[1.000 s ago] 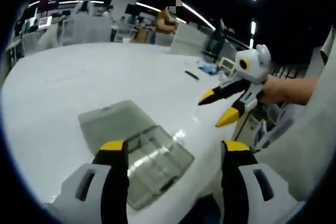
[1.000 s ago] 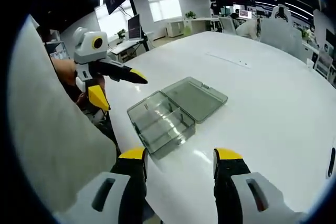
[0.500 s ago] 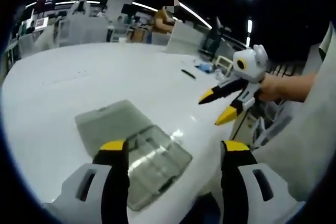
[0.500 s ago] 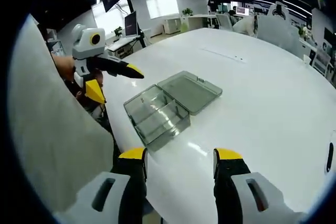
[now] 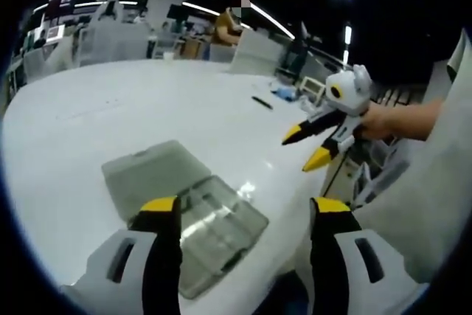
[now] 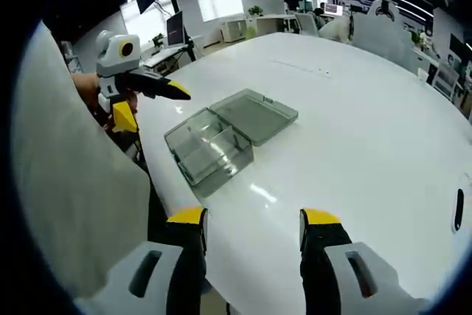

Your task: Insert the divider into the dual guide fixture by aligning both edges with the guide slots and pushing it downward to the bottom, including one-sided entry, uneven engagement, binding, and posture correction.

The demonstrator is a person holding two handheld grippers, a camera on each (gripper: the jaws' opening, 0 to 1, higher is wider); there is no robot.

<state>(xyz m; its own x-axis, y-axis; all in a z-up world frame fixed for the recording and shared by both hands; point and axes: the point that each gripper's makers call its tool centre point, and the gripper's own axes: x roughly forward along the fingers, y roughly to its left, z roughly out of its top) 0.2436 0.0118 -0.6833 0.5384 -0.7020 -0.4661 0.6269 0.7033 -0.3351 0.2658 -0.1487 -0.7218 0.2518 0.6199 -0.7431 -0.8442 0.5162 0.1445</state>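
The clear plastic box (image 6: 209,149) lies near the white tabletop (image 6: 354,138) edge, its lid (image 6: 254,114) flat beside it. A divider is too unclear to tell. Left claw (image 6: 151,101) and right claw (image 5: 310,145) hover above, both spread and holding nothing.

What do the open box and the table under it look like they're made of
The box looks like clear, grey-tinted hard plastic: you see the table through its walls and flat lid. The table has a glossy white top, likely laminate or painted; ceiling lights reflect off it.
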